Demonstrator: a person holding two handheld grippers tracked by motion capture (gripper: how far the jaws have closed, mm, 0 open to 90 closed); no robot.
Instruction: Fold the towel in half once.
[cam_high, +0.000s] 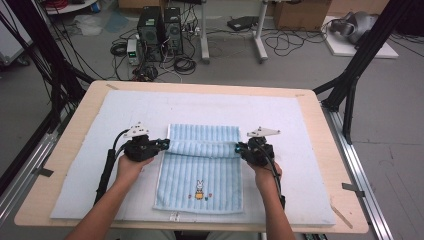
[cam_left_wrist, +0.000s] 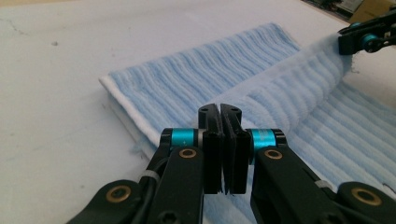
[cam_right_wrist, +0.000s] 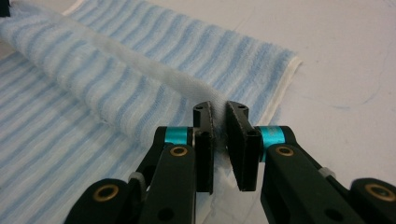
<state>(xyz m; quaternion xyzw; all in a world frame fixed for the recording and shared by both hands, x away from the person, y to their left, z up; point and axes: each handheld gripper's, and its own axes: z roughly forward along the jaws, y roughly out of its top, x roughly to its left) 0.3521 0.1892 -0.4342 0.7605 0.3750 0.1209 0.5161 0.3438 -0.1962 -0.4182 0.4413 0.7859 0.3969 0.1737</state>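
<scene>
A light blue striped towel (cam_high: 200, 175) with a small rabbit picture lies on the padded table. A raised ridge of it runs across the middle, between the two grippers. My left gripper (cam_high: 162, 145) is at the ridge's left end, its jaws pressed together on the towel (cam_left_wrist: 280, 93) edge (cam_left_wrist: 219, 109). My right gripper (cam_high: 239, 148) is at the right end, and its jaws pinch a thin layer of the towel (cam_right_wrist: 116, 79) between them (cam_right_wrist: 219, 109). In the left gripper view the right gripper (cam_left_wrist: 359, 39) shows at the far end of the ridge.
A pale blue mat (cam_high: 80, 165) covers the wooden table (cam_high: 320, 125). Black frame struts (cam_high: 350, 80) stand at both back corners. Computer towers (cam_high: 160, 30) and cables sit on the floor beyond the far edge.
</scene>
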